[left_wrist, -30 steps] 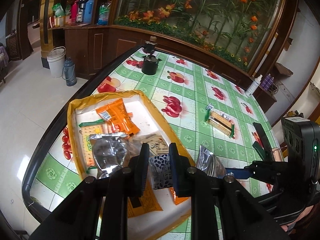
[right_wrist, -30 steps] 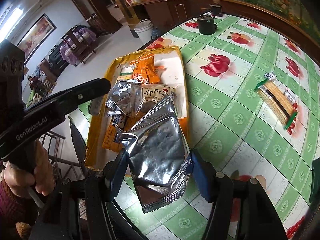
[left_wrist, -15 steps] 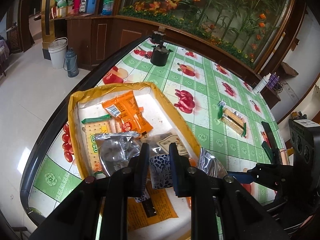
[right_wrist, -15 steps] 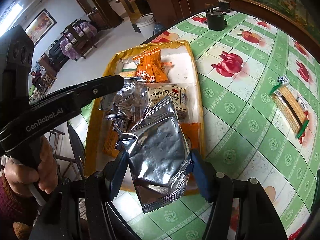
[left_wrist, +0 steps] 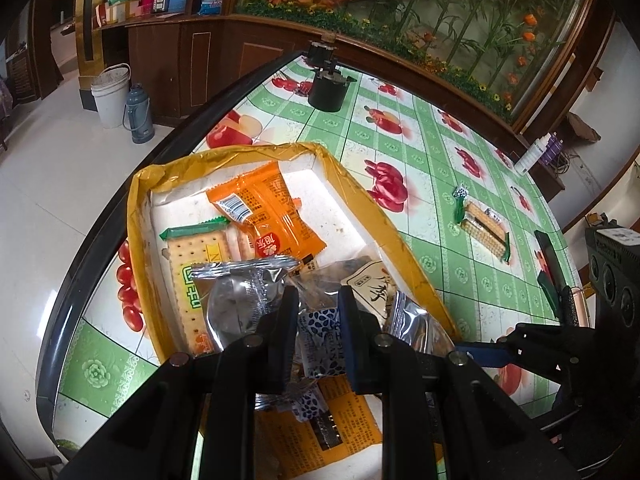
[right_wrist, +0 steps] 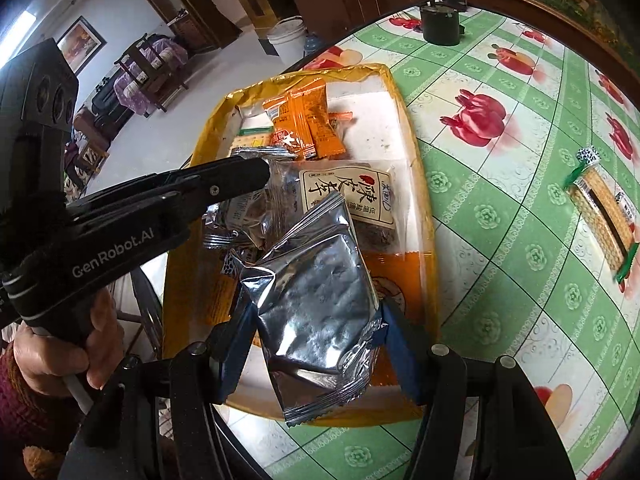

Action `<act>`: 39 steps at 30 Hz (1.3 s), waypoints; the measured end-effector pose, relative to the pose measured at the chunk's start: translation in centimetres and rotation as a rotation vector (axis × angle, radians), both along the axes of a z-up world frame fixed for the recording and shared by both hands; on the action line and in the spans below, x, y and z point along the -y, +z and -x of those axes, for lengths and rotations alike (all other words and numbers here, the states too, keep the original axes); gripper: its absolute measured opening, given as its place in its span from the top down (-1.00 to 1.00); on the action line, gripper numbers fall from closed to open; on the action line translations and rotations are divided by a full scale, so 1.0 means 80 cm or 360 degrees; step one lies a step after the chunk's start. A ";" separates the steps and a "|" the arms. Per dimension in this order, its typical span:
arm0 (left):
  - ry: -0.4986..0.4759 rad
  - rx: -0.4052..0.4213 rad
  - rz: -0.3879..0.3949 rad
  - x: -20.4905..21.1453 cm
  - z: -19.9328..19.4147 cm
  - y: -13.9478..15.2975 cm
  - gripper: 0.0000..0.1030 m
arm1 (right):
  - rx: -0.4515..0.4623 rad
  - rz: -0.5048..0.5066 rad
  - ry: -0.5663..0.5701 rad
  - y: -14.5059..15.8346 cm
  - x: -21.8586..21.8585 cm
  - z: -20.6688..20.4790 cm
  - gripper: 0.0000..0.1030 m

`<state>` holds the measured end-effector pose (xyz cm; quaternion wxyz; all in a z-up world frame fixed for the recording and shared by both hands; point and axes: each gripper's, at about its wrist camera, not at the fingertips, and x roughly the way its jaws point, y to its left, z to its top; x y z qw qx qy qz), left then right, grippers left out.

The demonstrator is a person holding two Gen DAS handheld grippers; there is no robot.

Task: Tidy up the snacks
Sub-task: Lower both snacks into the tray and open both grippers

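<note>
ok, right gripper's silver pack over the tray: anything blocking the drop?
No barrier visible. The right gripper holds the silver pack over the yellow tray, but the tray floor directly under it is hidden. A brown-label packet lies just beyond, and the left gripper is alongside.

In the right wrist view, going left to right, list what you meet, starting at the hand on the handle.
Person's hand → left gripper → silver packet held in the right gripper → yellow tray's right rim → cracker pack on the tablecloth.
</note>
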<state>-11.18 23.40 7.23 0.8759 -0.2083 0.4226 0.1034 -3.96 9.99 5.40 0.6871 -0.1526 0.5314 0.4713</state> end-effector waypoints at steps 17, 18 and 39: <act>-0.0039 -0.0010 0.0007 -0.008 -0.007 -0.009 0.62 | -0.0004 0.0033 -0.0013 -0.012 -0.023 0.001 -0.30; -0.0038 -0.0012 0.0008 -0.010 -0.006 -0.010 0.62 | -0.0001 0.0033 -0.0012 -0.012 -0.023 0.001 -0.30; -0.0019 -0.0021 0.0035 -0.003 -0.008 -0.008 0.28 | -0.0005 0.0050 0.0012 -0.014 -0.023 0.002 -0.35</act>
